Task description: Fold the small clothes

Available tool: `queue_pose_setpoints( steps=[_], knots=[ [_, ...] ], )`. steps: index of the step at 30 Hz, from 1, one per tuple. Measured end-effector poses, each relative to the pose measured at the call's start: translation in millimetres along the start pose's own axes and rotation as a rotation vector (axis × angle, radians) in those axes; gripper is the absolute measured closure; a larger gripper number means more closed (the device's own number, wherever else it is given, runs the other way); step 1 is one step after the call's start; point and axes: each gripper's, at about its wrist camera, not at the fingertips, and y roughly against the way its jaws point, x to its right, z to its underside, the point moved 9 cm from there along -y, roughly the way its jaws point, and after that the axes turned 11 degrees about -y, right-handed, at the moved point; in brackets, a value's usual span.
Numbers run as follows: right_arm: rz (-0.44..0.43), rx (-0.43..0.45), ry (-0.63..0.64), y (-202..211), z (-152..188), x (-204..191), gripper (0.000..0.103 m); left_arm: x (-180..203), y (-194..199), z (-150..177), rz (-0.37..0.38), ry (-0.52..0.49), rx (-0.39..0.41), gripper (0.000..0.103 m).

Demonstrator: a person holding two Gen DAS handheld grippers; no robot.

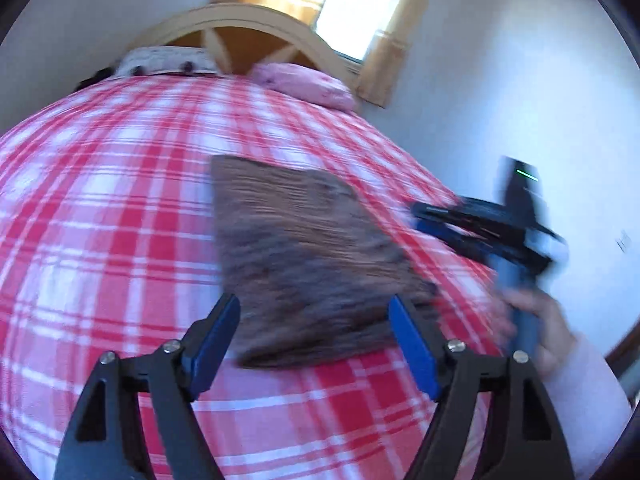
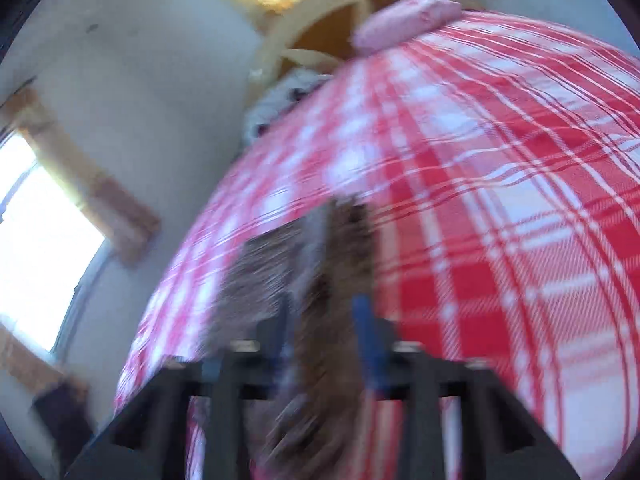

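One brown ribbed garment [image 1: 304,264], lying flat on a red-and-white plaid bedspread [image 1: 120,208], right of the bed's middle, its right edge near the bed's right side. Two grippers. Left gripper [image 1: 314,320] with blue pads [image 1: 216,344] spread wide, low over the garment's near edge, gripping nothing; near-left corner between the pads, near-right corner just past the right pad. Right gripper [image 1: 480,224] seen from the left wrist view beside the garment's right edge, over the bed's right side, handle in a hand [image 1: 540,324] with a pale pink sleeve. In the right wrist view, heavily blurred, right gripper [image 2: 324,320] with brown fabric [image 2: 332,280] running up between the blue fingers [image 2: 366,336]; pinched or merely straddled, cannot tell. One pink pillow [image 1: 308,86] and one white patterned pillow [image 1: 164,62] at the head, against one arched wooden headboard [image 1: 240,28]. Broad bare plaid to the left and front of the garment; white wall [image 1: 500,80] close on the right. One bright window [image 1: 352,4] with yellow curtains [image 1: 396,32].
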Motion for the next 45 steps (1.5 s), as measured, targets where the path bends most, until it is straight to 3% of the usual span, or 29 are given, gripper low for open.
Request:
queue_pose_setpoints(
  steps=[2, 5, 7, 8, 9, 13, 16, 18, 21, 22, 23, 25, 27, 30, 31, 34, 36, 39, 42, 44, 45],
  knots=[
    [0.01, -0.021, 0.089, 4.2, 16.9, -11.5, 0.027, -15.9, -4.4, 3.8, -0.025, 0.041, -0.016, 0.024],
    [0.103, -0.082, 0.2, -9.5, 41.6, -15.5, 0.029, -28.3, -14.7, 13.8, -0.032, 0.111, -0.055, 0.024],
    [0.148, -0.129, 0.241, -13.5, 63.0, -9.3, 0.042, -19.3, -14.5, 19.6, -0.011, 0.1, -0.066, 0.024],
    [0.158, -0.144, 0.255, -15.6, 69.6, -8.7, 0.047, -12.5, -13.9, 21.5, -0.008, 0.069, -0.069, 0.024],
    [0.169, -0.15, 0.267, -18.0, 74.6, -9.4, 0.059, -5.5, -11.5, 24.5, -0.014, 0.024, -0.076, 0.024],
    [0.22, -0.145, 0.296, -19.2, 80.4, -9.1, 0.072, 18.2, -17.0, 38.8, -0.102, -0.199, -0.135, 0.023],
    [0.212, -0.151, 0.262, -15.7, 77.0, -8.7, 0.08, 17.2, -31.3, 46.4, -0.2, -0.26, -0.189, 0.023],
    [0.182, -0.154, 0.219, -12.2, 71.1, -11.3, 0.083, 4.0, -35.0, 47.5, -0.236, -0.23, -0.203, 0.023],
    [0.13, -0.143, 0.184, -3.7, 64.3, -24.3, 0.085, -21.2, -34.1, 47.1, -0.247, -0.103, -0.216, 0.024],
    [0.09, -0.143, 0.153, -1.0, 62.3, -29.5, 0.086, -29.6, -31.0, 46.0, -0.231, -0.05, -0.195, 0.031],
    [0.052, -0.147, 0.125, 1.4, 62.4, -33.0, 0.086, -35.4, -26.8, 44.1, -0.218, -0.008, -0.172, 0.043],
    [-0.016, -0.171, 0.081, 2.8, 67.7, -38.4, 0.086, -48.7, -18.3, 40.2, -0.201, 0.056, -0.124, 0.051],
    [-0.013, -0.188, 0.073, -1.0, 76.7, -34.7, 0.086, -56.4, -14.8, 38.9, -0.212, 0.061, -0.114, 0.051],
    [0.101, -0.208, 0.126, -13.9, 100.4, -10.4, 0.087, -60.4, -13.5, 42.9, -0.191, 0.082, -0.116, 0.051],
    [0.078, -0.183, 0.13, -10.8, 101.2, -8.6, 0.087, -59.5, -16.1, 46.8, -0.186, 0.075, -0.134, 0.051],
    [0.045, -0.15, 0.098, 1.4, 96.3, -4.7, 0.087, -49.6, -14.6, 53.6, -0.231, -0.037, -0.176, 0.049],
    [0.068, -0.172, 0.116, 10.2, 98.0, -3.7, 0.086, -46.4, -7.5, 55.3, -0.257, -0.093, -0.192, 0.041],
    [0.11, -0.169, 0.173, 23.9, 93.7, -8.1, 0.086, -52.8, 9.1, 50.1, -0.242, -0.08, -0.153, 0.034],
    [0.12, -0.093, 0.237, 34.0, 64.4, -24.1, 0.085, -61.0, 19.9, 26.4, -0.218, -0.03, -0.085, 0.03],
    [0.124, -0.047, 0.25, 27.7, 37.5, -36.3, 0.07, -63.5, 17.7, 6.6, -0.224, -0.024, -0.053, 0.03],
    [0.121, -0.031, 0.252, 22.4, 27.7, -40.7, 0.05, -62.3, 11.7, -8.8, -0.225, -0.031, -0.036, 0.03]
  ],
)
